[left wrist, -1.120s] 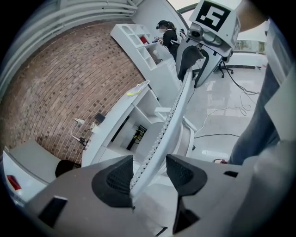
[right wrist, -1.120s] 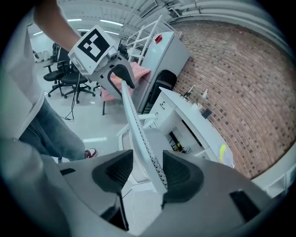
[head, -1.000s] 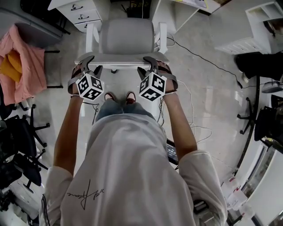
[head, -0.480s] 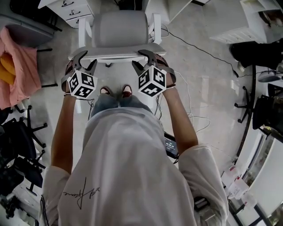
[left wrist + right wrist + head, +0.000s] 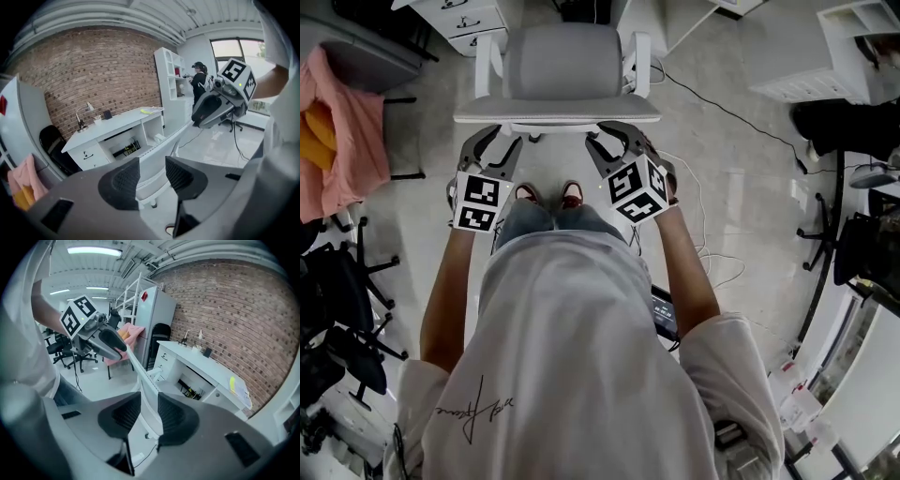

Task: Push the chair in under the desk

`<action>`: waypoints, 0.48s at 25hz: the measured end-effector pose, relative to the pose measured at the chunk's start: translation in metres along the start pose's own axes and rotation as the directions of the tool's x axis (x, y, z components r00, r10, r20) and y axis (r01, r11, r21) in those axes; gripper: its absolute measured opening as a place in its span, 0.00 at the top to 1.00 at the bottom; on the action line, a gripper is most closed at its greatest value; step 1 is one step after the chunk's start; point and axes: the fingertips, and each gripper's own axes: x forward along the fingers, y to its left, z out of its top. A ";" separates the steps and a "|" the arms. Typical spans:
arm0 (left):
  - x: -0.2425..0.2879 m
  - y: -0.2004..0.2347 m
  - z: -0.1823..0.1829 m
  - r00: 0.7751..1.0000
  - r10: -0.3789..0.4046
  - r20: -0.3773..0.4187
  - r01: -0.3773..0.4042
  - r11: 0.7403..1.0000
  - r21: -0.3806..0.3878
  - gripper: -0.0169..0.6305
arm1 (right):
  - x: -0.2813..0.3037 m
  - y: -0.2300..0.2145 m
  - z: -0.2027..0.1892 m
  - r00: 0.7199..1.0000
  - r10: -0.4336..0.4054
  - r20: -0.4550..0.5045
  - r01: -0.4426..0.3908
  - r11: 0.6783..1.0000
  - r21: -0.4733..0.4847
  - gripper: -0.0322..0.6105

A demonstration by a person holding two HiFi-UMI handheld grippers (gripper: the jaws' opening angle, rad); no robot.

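The grey chair [image 5: 558, 61] stands with its seat toward the white desk [image 5: 478, 14], its backrest top edge facing me. My left gripper [image 5: 494, 139] and right gripper [image 5: 612, 138] hang just short of that edge, apart from it. Both sets of jaws have just been closing partway and stand open, with nothing between the pads. In the left gripper view the chair back [image 5: 161, 147] shows beyond the left gripper [image 5: 152, 176], in front of the desk [image 5: 117, 122]. In the right gripper view the backrest edge [image 5: 140, 376] runs past the right gripper [image 5: 149, 413].
A pink cloth [image 5: 342, 131] drapes over a chair at left, with black office chairs [image 5: 337, 309] below it. Cables [image 5: 712, 122] trail across the floor on the right. White shelving [image 5: 853, 56] stands at top right. A person [image 5: 199, 79] works by a far shelf.
Both grippers have come off the backrest top, drawn back toward me and rolled, and their jaws have narrowed. The chair stays by the desk.
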 end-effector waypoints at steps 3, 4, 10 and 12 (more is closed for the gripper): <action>-0.006 -0.009 0.008 0.998 -0.016 0.059 0.022 0.995 -0.100 0.76 | -0.006 0.005 0.006 0.999 0.018 0.030 -0.020 0.998 0.064 0.77; -0.008 -0.011 0.012 0.997 -0.018 0.076 0.027 0.992 -0.122 0.77 | -0.009 0.007 0.009 0.998 0.026 0.048 -0.031 0.995 0.099 0.78; -0.030 -0.031 0.040 0.982 -0.068 0.178 0.110 0.964 -0.243 0.78 | -0.031 0.008 0.024 0.989 0.007 0.148 -0.040 0.974 0.221 0.84; -0.032 -0.033 0.042 0.980 -0.067 0.187 0.115 0.958 -0.261 0.79 | -0.037 0.008 0.029 0.986 0.000 0.166 -0.040 0.971 0.236 0.86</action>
